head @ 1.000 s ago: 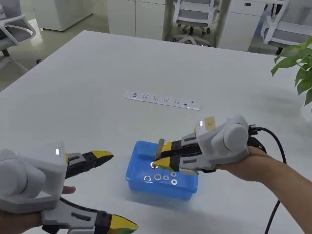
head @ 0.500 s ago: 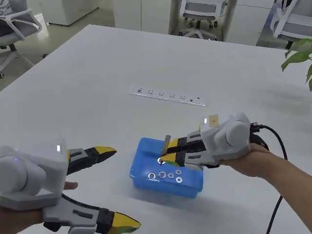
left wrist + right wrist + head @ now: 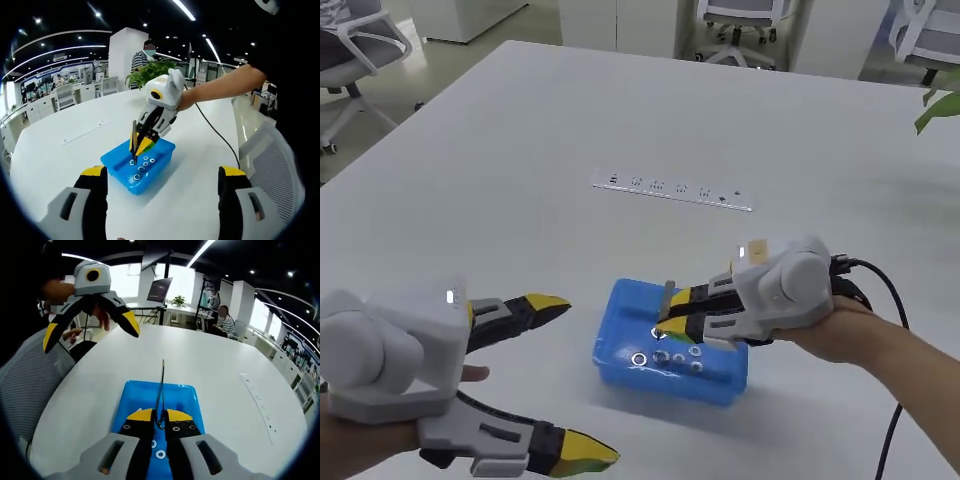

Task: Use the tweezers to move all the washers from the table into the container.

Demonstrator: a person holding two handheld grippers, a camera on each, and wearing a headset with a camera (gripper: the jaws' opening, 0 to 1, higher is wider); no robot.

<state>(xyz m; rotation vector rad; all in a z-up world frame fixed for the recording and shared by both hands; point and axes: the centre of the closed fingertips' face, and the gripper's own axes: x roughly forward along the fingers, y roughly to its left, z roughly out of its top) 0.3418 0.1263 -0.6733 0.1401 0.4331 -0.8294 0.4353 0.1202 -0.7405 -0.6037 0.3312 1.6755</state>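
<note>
Washers (image 3: 667, 357), small silver rings, gathered in blue plastic container (image 3: 620, 300)

Right tongs (image 3: 670, 322) clamp thin metal tweezers (image 3: 665, 300), tips down inside the container among the washers. Left tongs (image 3: 582, 382) gape empty just beside it. Probably the final drop; little remains.

tweezers (image 3: 666, 298): in the head view the lower end vanishes between the closed jaws of the right gripper (image 3: 668, 318).
tip: in the left gripper view it meets a washer, but whether it grips that washer is too small to tell.
washers (image 3: 661, 356): some lie partly under the jaws, so the count is uncertain.
container (image 3: 620, 320): its 3 o'clock side is covered by the right gripper.
left gripper (image 3: 588, 382): its body is cut off at the head view's 7 o'clock.
power strip (image 3: 672, 190): socket details are too small to make out.
cable (image 3: 868, 268): it runs off at 5 o'clock.
plant (image 3: 940, 108): it is cut off at 2 o'clock.
</note>
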